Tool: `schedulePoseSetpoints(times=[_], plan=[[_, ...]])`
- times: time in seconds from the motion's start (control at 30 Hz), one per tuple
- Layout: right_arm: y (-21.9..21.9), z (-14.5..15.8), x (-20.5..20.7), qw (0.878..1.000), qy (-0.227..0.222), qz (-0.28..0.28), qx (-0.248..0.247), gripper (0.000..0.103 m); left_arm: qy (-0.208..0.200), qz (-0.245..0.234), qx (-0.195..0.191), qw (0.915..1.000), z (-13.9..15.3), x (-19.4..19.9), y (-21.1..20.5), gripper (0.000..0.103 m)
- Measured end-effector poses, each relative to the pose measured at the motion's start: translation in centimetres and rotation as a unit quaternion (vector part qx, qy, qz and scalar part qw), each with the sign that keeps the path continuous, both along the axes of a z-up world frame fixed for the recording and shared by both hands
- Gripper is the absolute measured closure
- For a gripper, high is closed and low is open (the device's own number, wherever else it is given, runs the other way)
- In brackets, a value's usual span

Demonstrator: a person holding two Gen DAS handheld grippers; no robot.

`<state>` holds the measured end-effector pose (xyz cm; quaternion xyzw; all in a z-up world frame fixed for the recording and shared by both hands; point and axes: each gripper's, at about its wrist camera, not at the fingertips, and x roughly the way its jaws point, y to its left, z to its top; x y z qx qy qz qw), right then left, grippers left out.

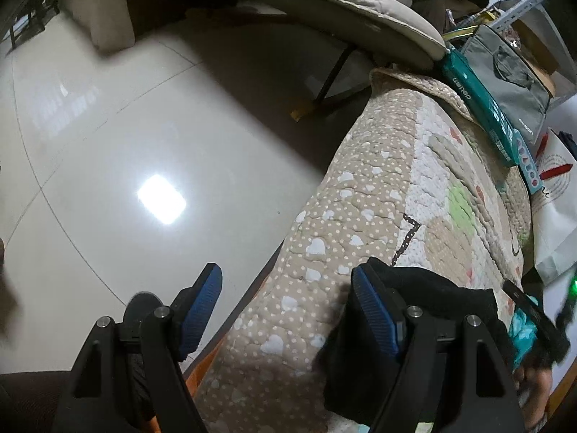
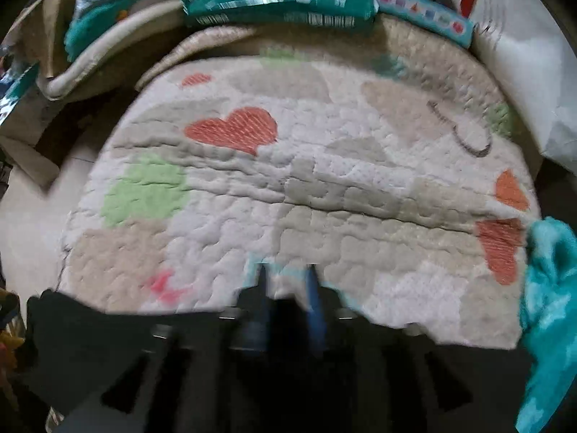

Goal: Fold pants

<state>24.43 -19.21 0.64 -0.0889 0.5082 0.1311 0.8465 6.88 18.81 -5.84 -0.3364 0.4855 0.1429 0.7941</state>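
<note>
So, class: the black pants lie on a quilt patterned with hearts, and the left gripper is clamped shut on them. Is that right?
Not quite. In the left wrist view the left gripper stands wide open: its fingers are apart and grip nothing, and the black pants lie beside and behind one of them. The rest holds: the pants lie on the heart-patterned quilt.

One black pants (image 1: 414, 324), one quilt (image 2: 288, 187), two grippers (image 1: 285, 310), one teal cloth (image 2: 551, 306)
</note>
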Motion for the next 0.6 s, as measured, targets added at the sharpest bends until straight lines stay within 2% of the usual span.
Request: schedulePoseSetpoints(times=[0.07,0.17,0.27,0.37,0.47,0.5,0.6], plan=[[-0.6,1.5,-3.5,0.999,-0.032,0.012,0.007,0.043,-0.005,-0.005,0.011,0.9999,0.1,-0.2,-0.4,0.027],[-1.0,2.2,-8.7,0.998,-0.056,0.041,0.012,0.042,-0.008,-0.015,0.053,0.9984,0.4,-0.8,-1.4,0.027],[-1.3,1.5,-11.8,0.996,-0.073,0.057,0.010,0.042,-0.019,-0.018,0.081,0.9963,1.0,-2.0,-2.1,0.027],[-1.4,0.6,-13.1,0.996,-0.051,0.061,0.040,0.041,-0.043,-0.001,0.065,0.9970,1.7,-4.1,-2.0,0.027],[-0.7,0.2,-14.0,0.994,-0.050,0.081,0.052,0.041,-0.066,0.009,-0.004,0.9977,1.5,-6.2,-2.7,0.027],[-0.4,0.1,-14.2,0.993,-0.050,0.087,0.054,0.041,-0.067,0.003,-0.014,0.9976,1.3,-6.3,-3.3,0.027],[0.6,0.0,-15.0,0.991,-0.047,0.108,0.061,0.041,-0.043,-0.018,0.001,0.9989,0.5,-5.2,-5.3,0.027]])
